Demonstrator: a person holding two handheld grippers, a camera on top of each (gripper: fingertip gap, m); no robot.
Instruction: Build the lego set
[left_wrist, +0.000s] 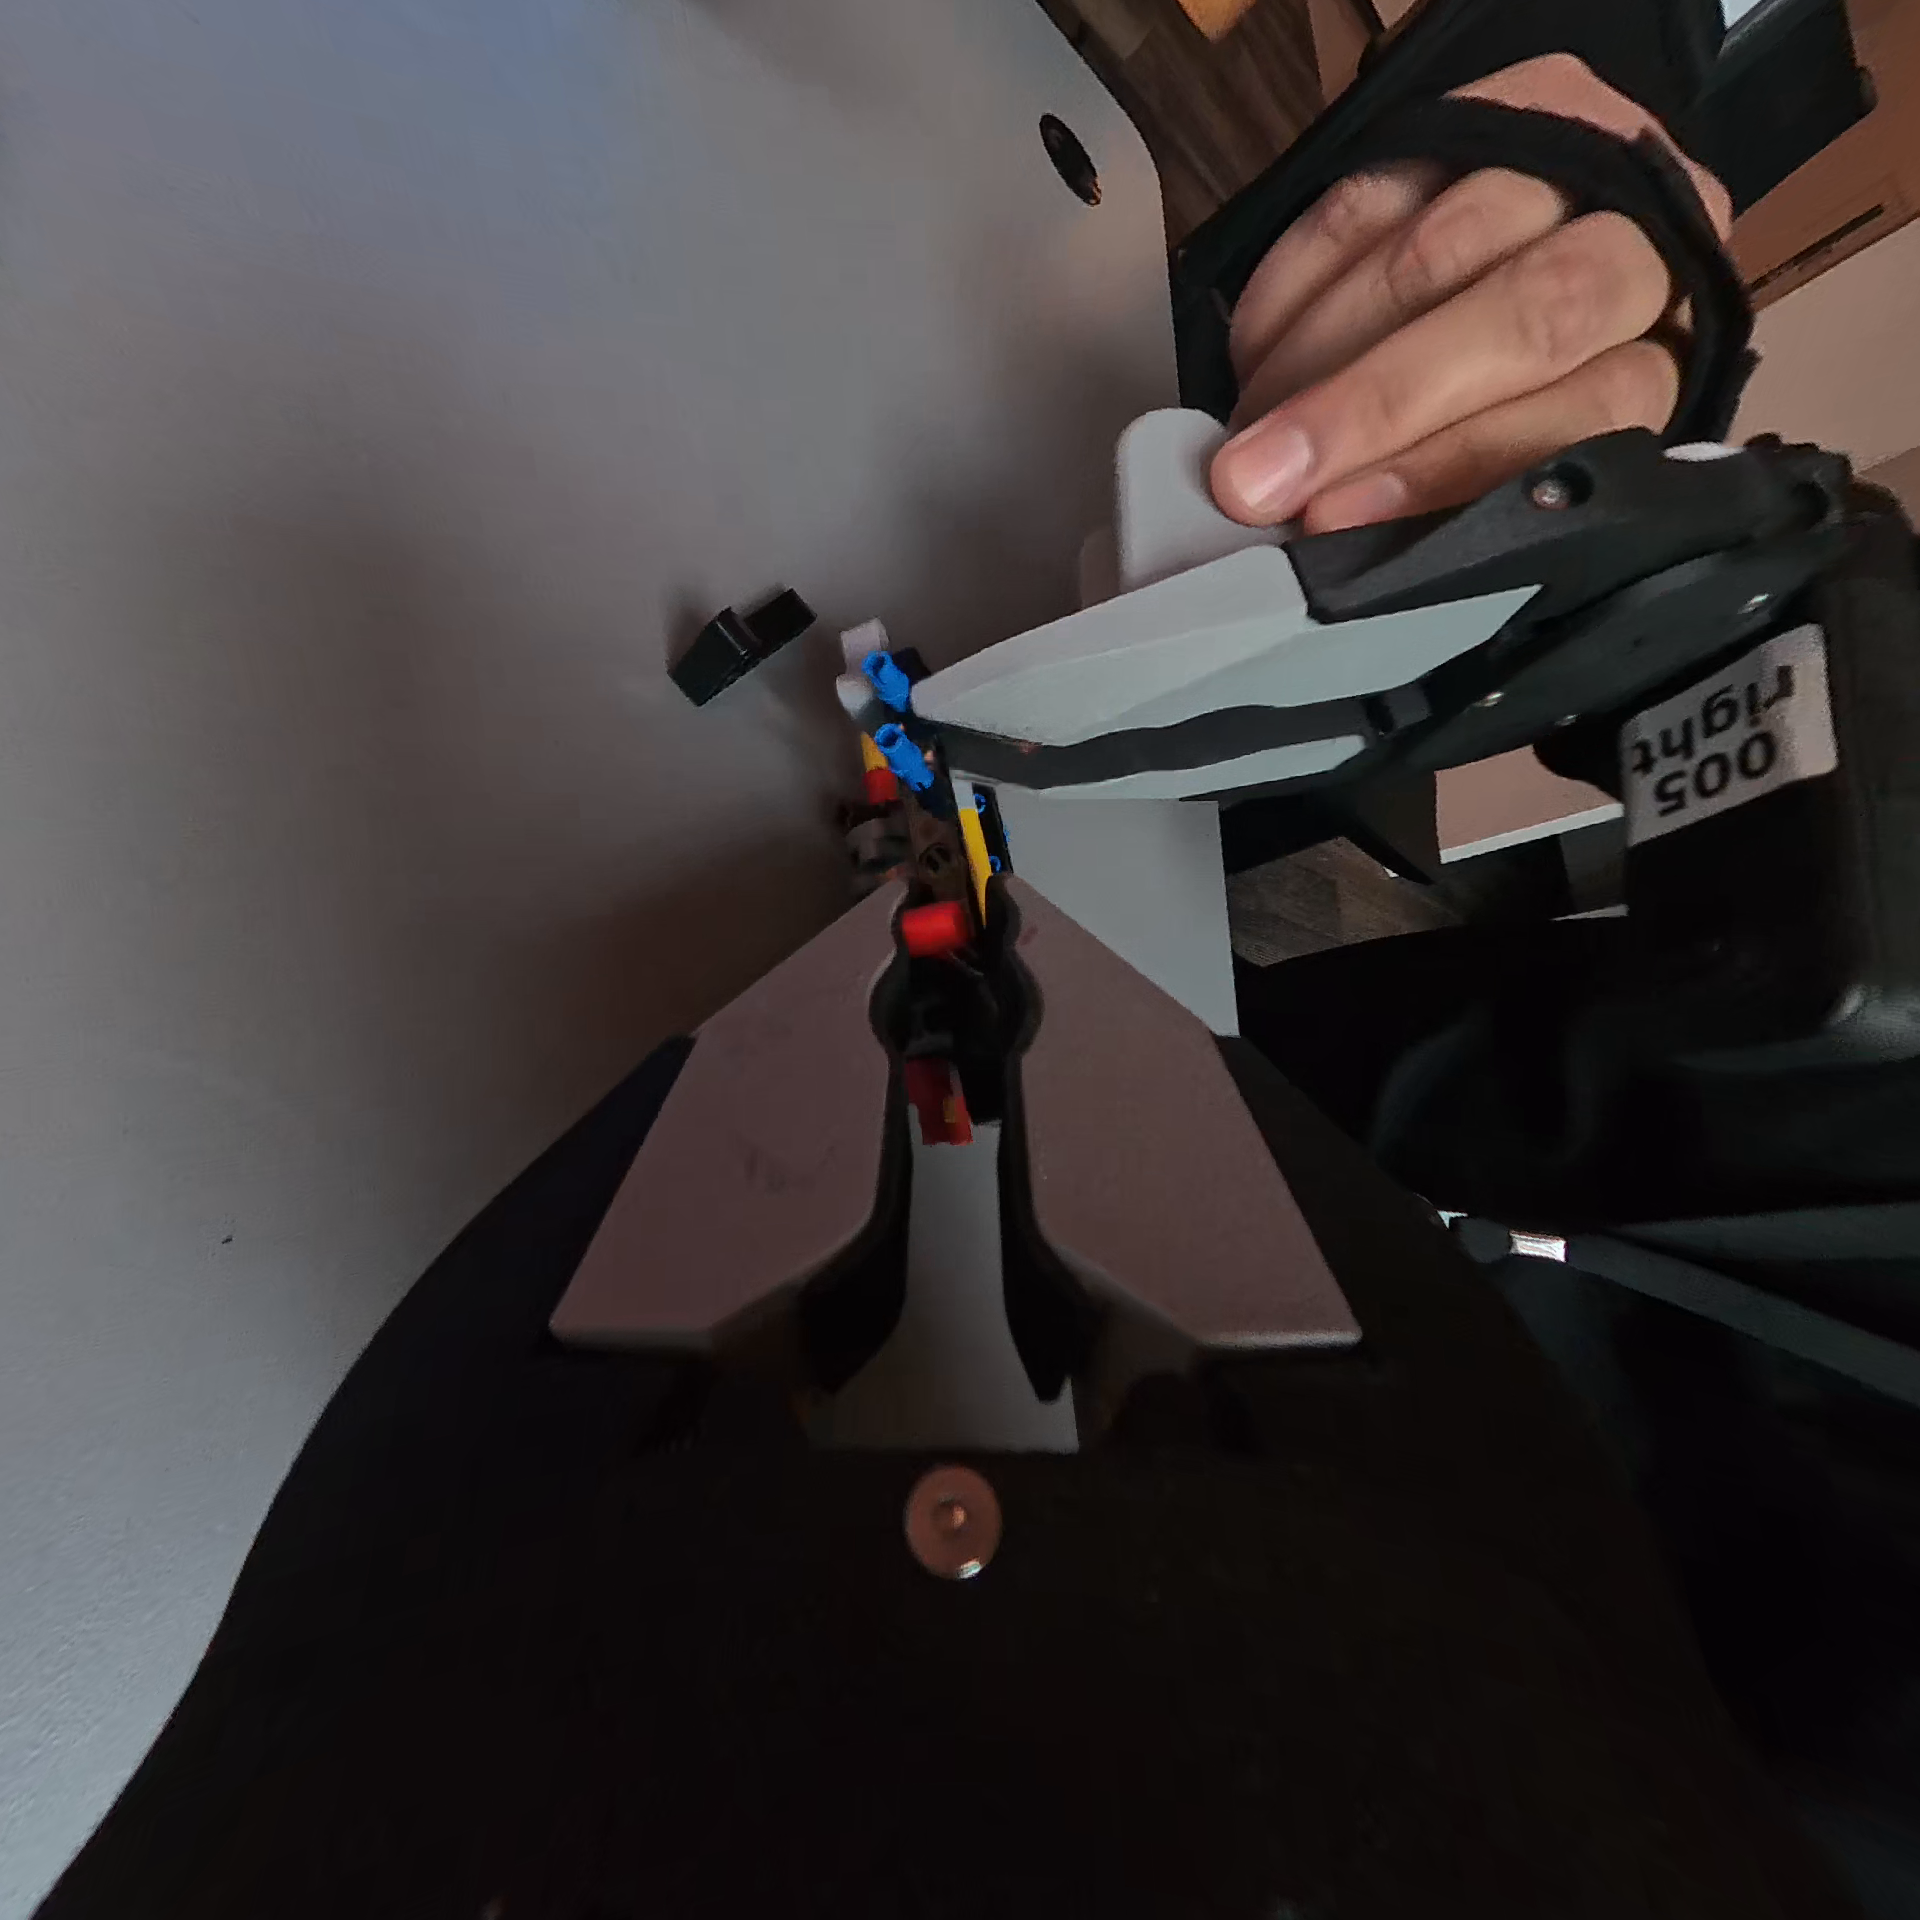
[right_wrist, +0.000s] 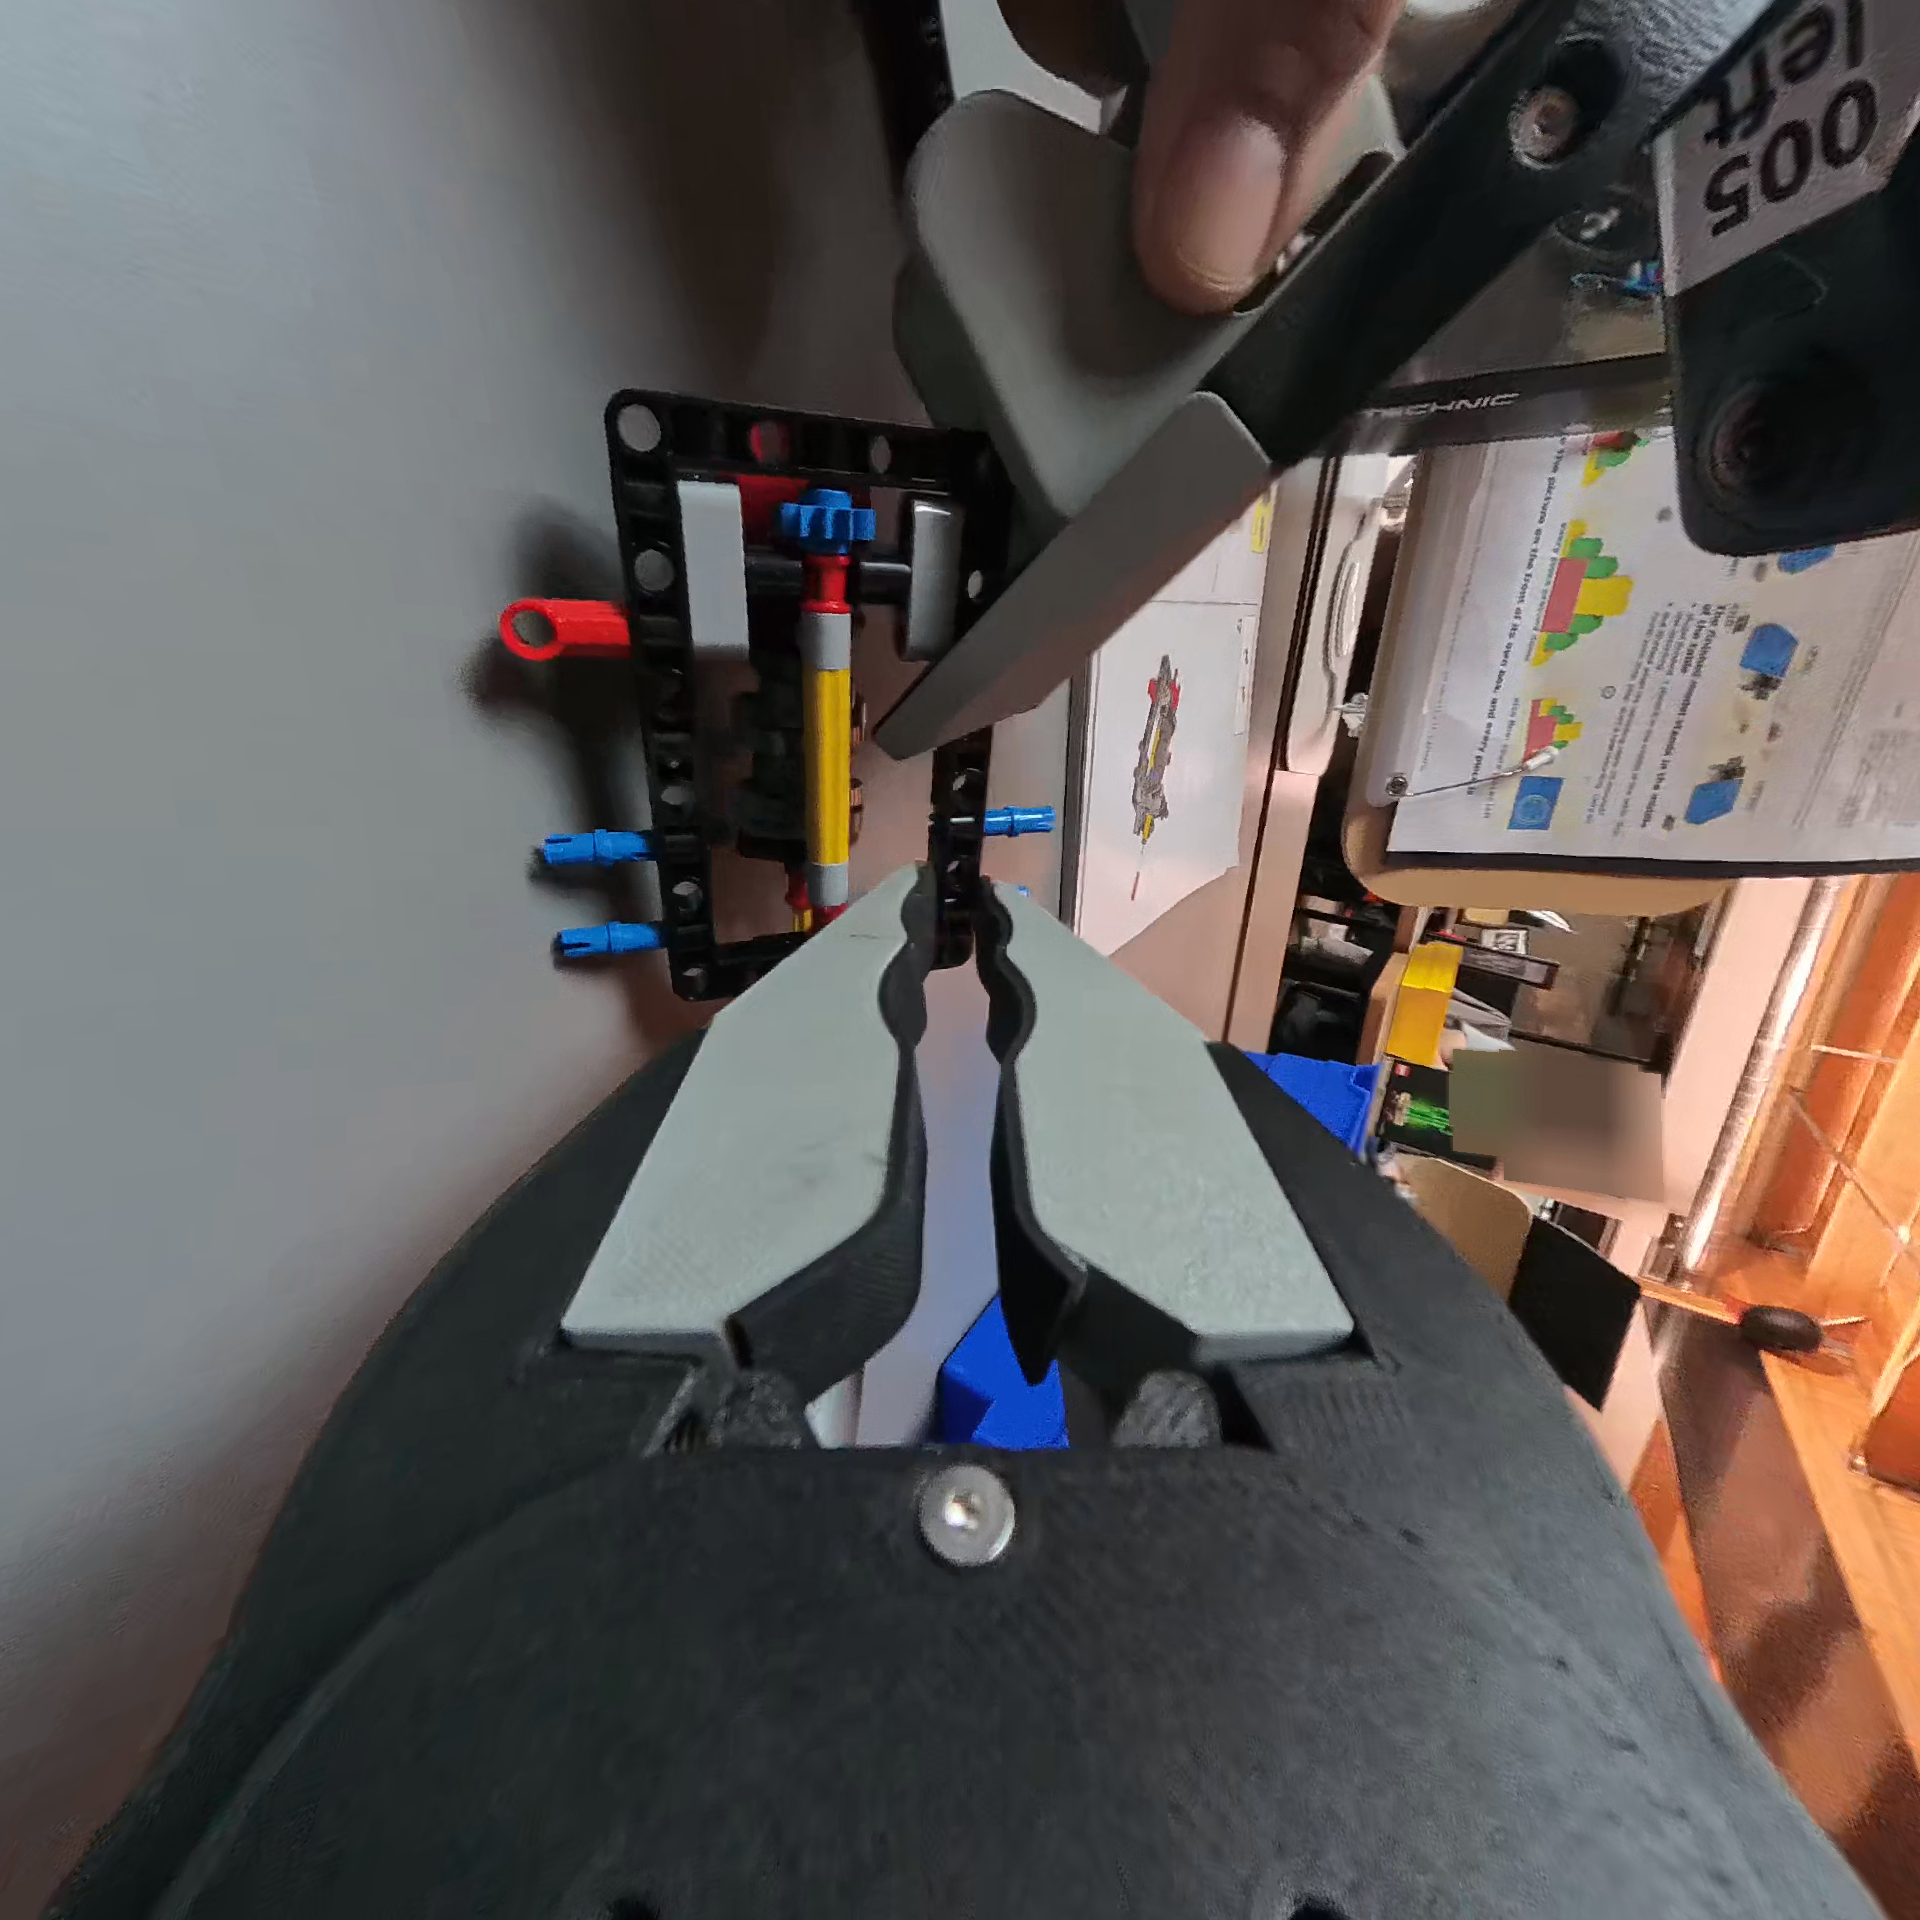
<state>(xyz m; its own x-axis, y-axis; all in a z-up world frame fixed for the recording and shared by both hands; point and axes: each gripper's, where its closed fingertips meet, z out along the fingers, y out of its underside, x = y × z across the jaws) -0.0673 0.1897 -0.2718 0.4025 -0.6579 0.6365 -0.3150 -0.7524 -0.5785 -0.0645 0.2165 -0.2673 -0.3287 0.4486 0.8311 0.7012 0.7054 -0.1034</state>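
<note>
The lego assembly (right_wrist: 727, 665) is a black rectangular frame holding a yellow axle (right_wrist: 828, 769), a blue gear (right_wrist: 826, 520), grey blocks, a red pin (right_wrist: 566, 629) and blue pins (right_wrist: 603, 847). It is held up close to the pale table (right_wrist: 208, 520). My right gripper (right_wrist: 948, 899) is shut on the frame's right side bar. My left gripper (right_wrist: 899, 740) comes in from the upper right and hides part of that side. In the left wrist view the assembly (left_wrist: 940, 831) is edge-on. My left gripper (left_wrist: 951, 904) is shut on it, and the right gripper (left_wrist: 935, 732) clamps it from the right.
A small black lego piece (left_wrist: 740, 644) lies on the table (left_wrist: 416, 520) just left of the assembly. A round hole (left_wrist: 1070, 156) is near the table's far edge. Instruction sheets (right_wrist: 1662, 644) and a blue bin (right_wrist: 1309, 1091) are beyond the table edge. Left and right tips are no more than a few centimetres apart.
</note>
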